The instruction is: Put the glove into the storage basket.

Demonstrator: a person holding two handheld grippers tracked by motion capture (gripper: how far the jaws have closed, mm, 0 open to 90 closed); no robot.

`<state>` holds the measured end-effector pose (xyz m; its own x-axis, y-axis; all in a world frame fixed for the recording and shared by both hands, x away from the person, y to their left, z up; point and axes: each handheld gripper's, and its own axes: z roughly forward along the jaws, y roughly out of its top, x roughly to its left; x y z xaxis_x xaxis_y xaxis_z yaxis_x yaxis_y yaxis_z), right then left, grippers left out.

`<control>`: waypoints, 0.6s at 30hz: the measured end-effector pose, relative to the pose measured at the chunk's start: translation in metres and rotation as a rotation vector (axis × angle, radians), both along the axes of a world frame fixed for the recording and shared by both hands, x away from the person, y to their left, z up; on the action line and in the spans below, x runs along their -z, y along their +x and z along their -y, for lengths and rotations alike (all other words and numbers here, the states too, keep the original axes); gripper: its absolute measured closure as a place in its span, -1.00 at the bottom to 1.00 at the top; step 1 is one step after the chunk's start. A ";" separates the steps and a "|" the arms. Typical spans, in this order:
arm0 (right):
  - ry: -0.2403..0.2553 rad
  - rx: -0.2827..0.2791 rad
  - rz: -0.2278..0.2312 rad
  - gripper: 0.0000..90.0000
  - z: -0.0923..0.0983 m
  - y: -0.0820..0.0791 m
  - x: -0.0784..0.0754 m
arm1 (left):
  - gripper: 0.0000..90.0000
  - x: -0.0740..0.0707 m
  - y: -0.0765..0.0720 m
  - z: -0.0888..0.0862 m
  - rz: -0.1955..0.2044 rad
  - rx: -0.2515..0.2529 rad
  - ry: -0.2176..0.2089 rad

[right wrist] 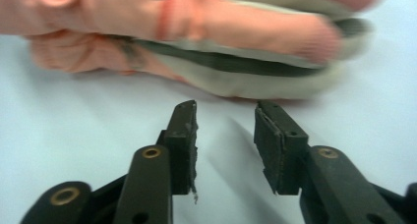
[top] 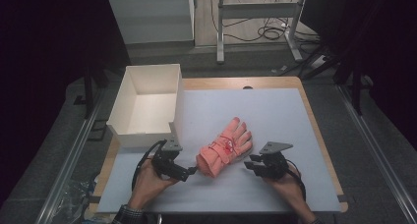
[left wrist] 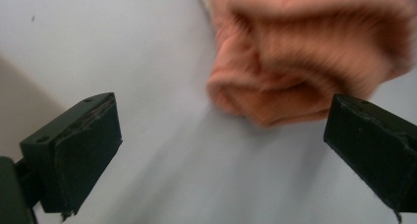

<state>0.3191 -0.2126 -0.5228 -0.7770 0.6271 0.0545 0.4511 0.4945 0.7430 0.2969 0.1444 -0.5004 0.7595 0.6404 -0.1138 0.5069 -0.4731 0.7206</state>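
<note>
A pink knitted glove (top: 223, 148) with a red pattern lies on the pale mat (top: 275, 111), fingers pointing to the far right and cuff toward me. My left gripper (top: 193, 171) sits just left of the cuff. In the left gripper view its jaws (left wrist: 221, 111) stand wide open, with the ribbed cuff (left wrist: 305, 52) just beyond them and untouched. My right gripper (top: 250, 162) is to the right of the glove's fingers. In the right gripper view its jaws (right wrist: 226, 108) stand a little apart with nothing between them, and the glove (right wrist: 196, 32) lies just ahead.
An open white box (top: 177, 101) stands at the table's far left corner, close behind my left hand. The mat covers most of the wooden table (top: 314, 121). A metal frame and cables (top: 268, 32) are on the floor beyond the table.
</note>
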 end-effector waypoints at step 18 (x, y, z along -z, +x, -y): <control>-0.075 0.207 0.041 -0.41 0.053 0.035 0.005 | -1.00 -0.046 0.020 0.062 -0.014 0.078 0.041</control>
<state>0.3544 -0.2660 -0.5274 -0.6318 0.7746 -0.0277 0.5188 0.4492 0.7274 0.3174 0.0822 -0.4548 0.8056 0.5840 -0.0994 0.4772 -0.5404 0.6930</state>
